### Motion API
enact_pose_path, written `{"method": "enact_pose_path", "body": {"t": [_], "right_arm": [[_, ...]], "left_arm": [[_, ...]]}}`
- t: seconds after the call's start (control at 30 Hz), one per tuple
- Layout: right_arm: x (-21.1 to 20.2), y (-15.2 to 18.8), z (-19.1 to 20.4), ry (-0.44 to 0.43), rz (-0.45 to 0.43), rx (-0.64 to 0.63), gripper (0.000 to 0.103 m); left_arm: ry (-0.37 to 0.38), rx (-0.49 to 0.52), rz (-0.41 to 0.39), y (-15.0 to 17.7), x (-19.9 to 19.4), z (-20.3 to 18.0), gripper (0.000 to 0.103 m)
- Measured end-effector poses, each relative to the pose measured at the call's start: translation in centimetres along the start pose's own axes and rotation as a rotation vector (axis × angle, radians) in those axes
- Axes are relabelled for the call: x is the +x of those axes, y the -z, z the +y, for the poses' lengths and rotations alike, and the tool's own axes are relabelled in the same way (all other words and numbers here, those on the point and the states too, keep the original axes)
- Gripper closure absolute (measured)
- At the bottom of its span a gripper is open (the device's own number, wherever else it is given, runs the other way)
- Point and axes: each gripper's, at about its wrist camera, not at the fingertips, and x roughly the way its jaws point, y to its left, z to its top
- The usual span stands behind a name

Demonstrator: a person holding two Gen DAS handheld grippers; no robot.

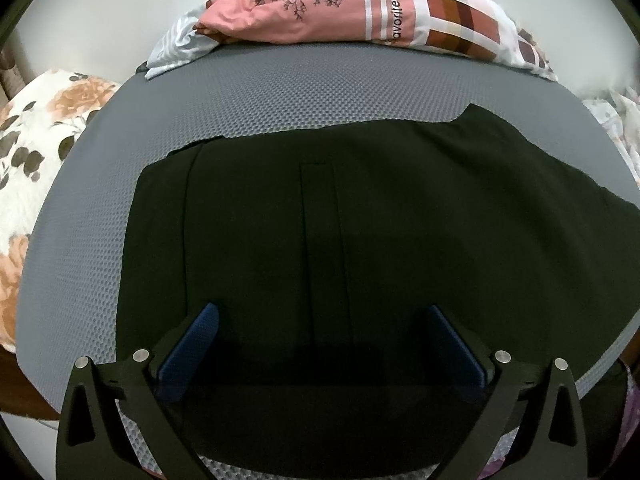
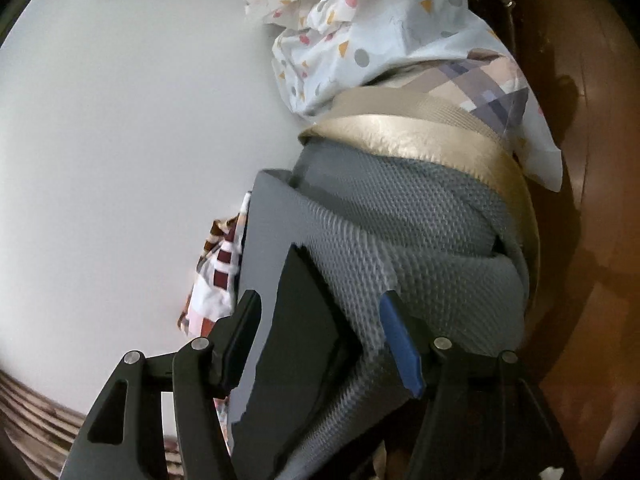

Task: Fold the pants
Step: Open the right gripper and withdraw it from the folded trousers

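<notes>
Left claw: jaws spread wide, nothing pinched, tilted down over the near edge of the pants.
Blue pads: one on each side of the dark cloth's middle seam, just above it; whether they touch the cloth I can't tell.
Right claw: jaws partly apart, gripping nothing; a black corner of the pants sits between them, off the pads.
Key relation: the pants lie directly ahead of and under the left claw, long axis running left to right across the grey mat; the left hand looks the nearer to the bulk of the cloth.
Pants, look: black, flat, smooth, one vertical seam showing, the right end tapering toward the mat's right edge.
Beyond the mat: a pink pillow at its far edge, a floral blanket off its left side.
</notes>
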Motion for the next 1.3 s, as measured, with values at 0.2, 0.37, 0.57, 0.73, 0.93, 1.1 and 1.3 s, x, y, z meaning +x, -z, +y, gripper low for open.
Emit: {"method": "enact_pose_path", "body": {"t": [0.2, 0.37, 0.57, 0.73, 0.93, 1.1, 1.3], "right_arm": [[0.9, 1.9, 0.1, -0.034, 0.037, 0.000, 0.043], [1.8, 3.0, 0.2, -0.058, 0.045, 0.018, 0.043], [2.9, 3.9, 1.0, -0.057, 0.042, 0.003, 0.044], [2.7, 3.8, 2.0, -0.036, 0.030, 0.026, 0.021], [-0.2, 4.5, 1.3, -0.086, -0.014, 0.110, 0.020], [0.7, 6.0, 1.5, -0.085, 0.056, 0.108, 0.019], [2.0, 5.5, 1.1, -0.077, 0.043, 0.112, 0.020]], "left_arm": [[0.026, -0.061, -0.047, -0.5, -1.6, 0.8, 0.000], [0.080, -0.117, -0.125, -1.2, -4.3, 0.9, 0.000], [0.142, -0.072, -0.133, -1.3, -5.1, -1.5, 0.000], [0.138, -0.020, -0.127, -0.9, -4.9, -2.8, 0.000], [0.165, -0.064, -0.116, -1.1, -4.3, -1.9, 0.000], [0.177, -0.067, -0.089, -1.0, -3.6, -2.0, 0.000], [0.174, -0.069, -0.086, -0.8, -3.7, -1.8, 0.000]]}}
